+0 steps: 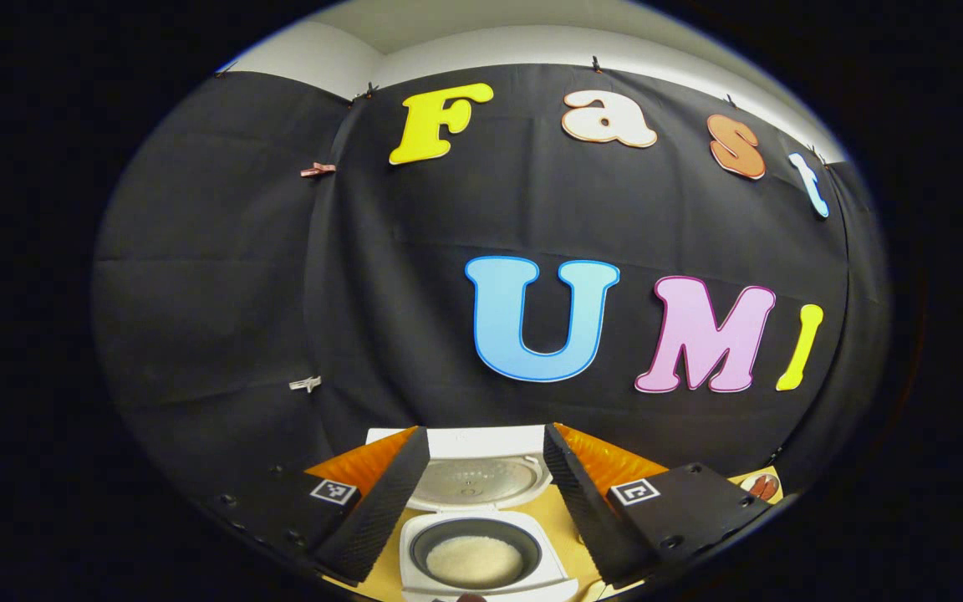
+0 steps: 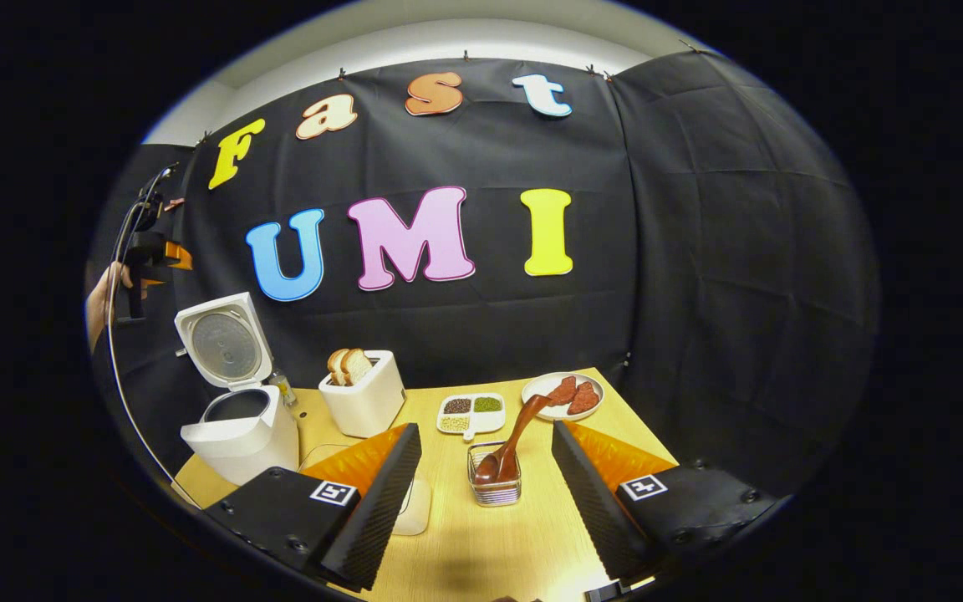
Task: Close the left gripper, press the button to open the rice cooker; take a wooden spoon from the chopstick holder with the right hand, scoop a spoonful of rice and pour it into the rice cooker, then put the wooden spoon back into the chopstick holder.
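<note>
Your right gripper [image 2: 481, 502] hangs spread and empty, the chopstick holder [image 2: 496, 477] between its 2 fingers, lined up for the wooden spoon [image 2: 519, 435]. Your left gripper [image 1: 481, 502], released too, sits above the rice cooker [image 1: 481, 552], whose lid stands up; the white inside is probably rice.

The right gripper [image 2: 481, 493] hangs open before the chopstick holder [image 2: 495, 481]; the wooden spoon [image 2: 513, 441] leans inside, the open rice cooker [image 2: 235, 393] far left of it.

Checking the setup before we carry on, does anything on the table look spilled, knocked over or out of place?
Nothing stands out. The rice cooker stands open with rice inside, the wooden spoon leans in the chopstick holder, and no grains lie on the table.
</note>
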Action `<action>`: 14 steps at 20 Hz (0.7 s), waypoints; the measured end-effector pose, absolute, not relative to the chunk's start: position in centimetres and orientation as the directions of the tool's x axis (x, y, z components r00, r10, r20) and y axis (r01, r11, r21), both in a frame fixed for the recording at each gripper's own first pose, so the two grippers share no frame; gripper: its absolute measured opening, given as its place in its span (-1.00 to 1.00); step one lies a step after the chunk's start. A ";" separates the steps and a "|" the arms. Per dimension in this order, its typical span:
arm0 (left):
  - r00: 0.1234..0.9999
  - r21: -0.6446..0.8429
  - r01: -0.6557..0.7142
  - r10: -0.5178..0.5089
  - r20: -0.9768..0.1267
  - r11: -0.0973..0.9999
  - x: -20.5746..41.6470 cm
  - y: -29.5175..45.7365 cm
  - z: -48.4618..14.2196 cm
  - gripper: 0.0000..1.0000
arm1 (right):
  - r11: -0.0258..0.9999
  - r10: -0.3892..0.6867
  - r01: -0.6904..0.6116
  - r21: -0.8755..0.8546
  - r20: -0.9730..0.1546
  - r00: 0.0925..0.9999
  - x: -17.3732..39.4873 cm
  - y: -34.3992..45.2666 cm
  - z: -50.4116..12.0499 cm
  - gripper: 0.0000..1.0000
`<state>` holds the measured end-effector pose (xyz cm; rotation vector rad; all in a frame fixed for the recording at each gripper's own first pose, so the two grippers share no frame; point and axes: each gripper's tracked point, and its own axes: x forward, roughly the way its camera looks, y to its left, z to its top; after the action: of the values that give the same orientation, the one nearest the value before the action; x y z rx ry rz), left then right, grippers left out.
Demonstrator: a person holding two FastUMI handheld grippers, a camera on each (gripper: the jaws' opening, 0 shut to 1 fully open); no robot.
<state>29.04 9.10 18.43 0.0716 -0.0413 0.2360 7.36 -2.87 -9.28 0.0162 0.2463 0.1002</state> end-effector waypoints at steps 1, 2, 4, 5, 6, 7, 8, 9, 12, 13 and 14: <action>0.974 0.059 -0.224 0.221 0.048 0.973 30.5 9.3 18.8 0.89 | 0.996 0.094 -0.091 0.024 -0.246 0.965 7.2 -3.0 -9.4 0.97; 0.974 0.055 -0.223 0.220 0.045 0.973 31.8 9.7 18.9 0.89 | 0.996 0.087 -0.085 0.020 -0.248 0.965 7.0 -3.2 -9.4 0.97; 0.975 0.045 -0.221 0.220 0.028 0.974 34.9 10.9 19.0 0.89 | 0.997 0.072 -0.072 0.011 -0.247 0.966 6.8 -3.5 -9.1 0.97; 0.974 0.046 -0.228 0.228 0.018 0.972 36.2 11.7 18.7 0.89 | 0.998 0.067 -0.067 0.005 -0.244 0.967 6.8 -3.6 -9.0 0.97; 0.974 0.046 -0.226 0.226 0.015 0.973 37.6 12.3 18.5 0.89 | 0.998 0.062 -0.064 0.000 -0.241 0.968 6.7 -3.6 -8.9 0.97; 0.972 0.050 -0.234 0.234 0.006 0.971 38.8 13.1 18.1 0.89 | 0.998 0.057 -0.060 -0.005 -0.239 0.969 6.6 -3.7 -8.8 0.96; 0.971 0.051 -0.237 0.238 -0.008 0.970 39.8 13.8 17.5 0.89 | 0.998 0.054 -0.057 -0.005 -0.237 0.970 6.5 -3.7 -8.7 0.97; 0.972 0.047 -0.230 0.232 -0.027 0.972 40.8 14.0 16.9 0.89 | 0.999 0.052 -0.054 -0.003 -0.238 0.970 6.5 -3.7 -8.8 0.96; 0.963 0.045 -0.248 0.251 -0.100 0.968 42.8 14.7 14.4 0.89 | 0.999 0.047 -0.046 0.010 -0.256 0.965 6.3 -3.6 -9.6 0.96; 0.956 0.045 -0.258 0.262 -0.131 0.965 43.1 15.0 13.5 0.89 | 0.999 0.049 -0.045 0.020 -0.259 0.965 6.1 -3.5 -9.7 0.97; 0.946 0.050 -0.281 0.285 -0.154 0.958 43.2 15.3 12.9 0.89 | 0.999 0.049 -0.043 0.029 -0.251 0.967 6.0 -3.4 -9.4 0.97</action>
<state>43.18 15.35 12.88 0.0280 0.1607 0.2881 6.02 -3.43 -9.42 0.0230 0.2548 0.0463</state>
